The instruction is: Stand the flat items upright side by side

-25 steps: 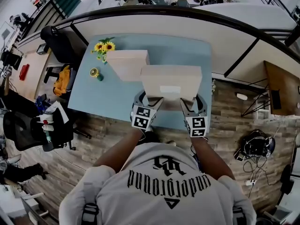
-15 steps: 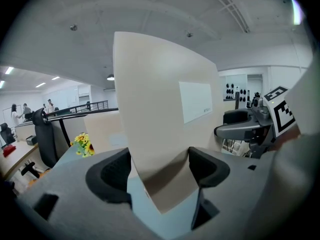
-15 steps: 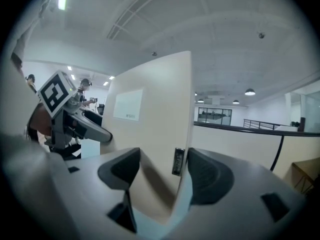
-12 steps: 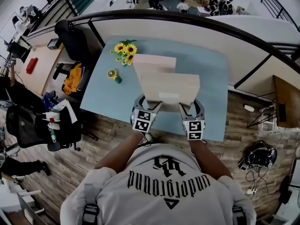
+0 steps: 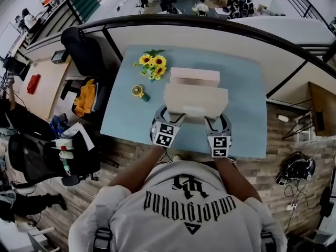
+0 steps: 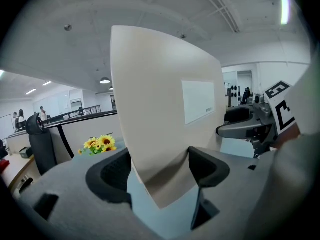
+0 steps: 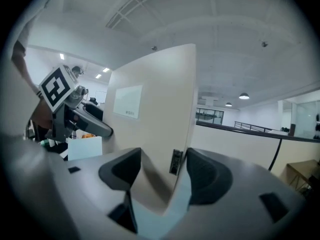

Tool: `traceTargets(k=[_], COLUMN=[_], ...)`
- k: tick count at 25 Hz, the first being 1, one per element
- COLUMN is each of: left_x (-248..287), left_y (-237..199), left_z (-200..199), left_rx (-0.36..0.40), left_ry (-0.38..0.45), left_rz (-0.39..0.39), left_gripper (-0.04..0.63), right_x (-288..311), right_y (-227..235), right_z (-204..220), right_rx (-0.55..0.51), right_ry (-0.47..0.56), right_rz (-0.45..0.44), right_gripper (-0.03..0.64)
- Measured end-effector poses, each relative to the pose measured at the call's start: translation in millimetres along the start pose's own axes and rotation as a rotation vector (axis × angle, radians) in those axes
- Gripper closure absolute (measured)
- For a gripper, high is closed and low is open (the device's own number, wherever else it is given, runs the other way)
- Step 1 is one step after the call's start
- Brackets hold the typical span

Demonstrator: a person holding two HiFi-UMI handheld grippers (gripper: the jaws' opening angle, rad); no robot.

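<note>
Beige flat carton (image 5: 195,100) is clamped at both lower corners: left gripper (image 5: 169,114) on one, right gripper (image 5: 212,118) on the other, jaws set wide across the carton's thickness. Right jaws have just been closing, with the carton between them. Carton is held roughly upright, labelled face toward the person, over the near part of the blue table (image 5: 126,114), just in front of the second carton (image 5: 194,76), which appears already stood on edge. Lower corners look clear of the tabletop.

Risks, as judged:
- Only the corners are pinched, so the carton could pivot or slip if one grip is eased early.
- Standing carton could be toppled if the held one is pushed in hard.
- Sunflowers (image 5: 152,63) are near the left end — could be clipped.
</note>
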State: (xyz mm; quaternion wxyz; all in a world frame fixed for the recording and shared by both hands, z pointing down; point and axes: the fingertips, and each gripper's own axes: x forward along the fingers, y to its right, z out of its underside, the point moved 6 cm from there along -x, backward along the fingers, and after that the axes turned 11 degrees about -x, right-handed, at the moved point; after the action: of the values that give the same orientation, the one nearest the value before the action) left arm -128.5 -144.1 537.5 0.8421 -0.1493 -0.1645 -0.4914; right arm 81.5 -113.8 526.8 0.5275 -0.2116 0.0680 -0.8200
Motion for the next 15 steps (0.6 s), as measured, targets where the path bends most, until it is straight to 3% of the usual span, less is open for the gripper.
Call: traceTargets(k=[7,15], left_x=[14,46], left_y=[-17,-27], left_z=[14,35], left_rx=[0.009,0.019], left_ry=[-0.020,-0.047], left_rz=[0.017,-0.008], left_gripper=[0.227,0.229], right_x=[19,50], right_y=[-10,-8], right_z=[7,37], right_rx=[-0.018,-0.018], right_ry=[-0.057,-0.112], right_rz=[0.024,-0.010], right_gripper=[0.333,0.341])
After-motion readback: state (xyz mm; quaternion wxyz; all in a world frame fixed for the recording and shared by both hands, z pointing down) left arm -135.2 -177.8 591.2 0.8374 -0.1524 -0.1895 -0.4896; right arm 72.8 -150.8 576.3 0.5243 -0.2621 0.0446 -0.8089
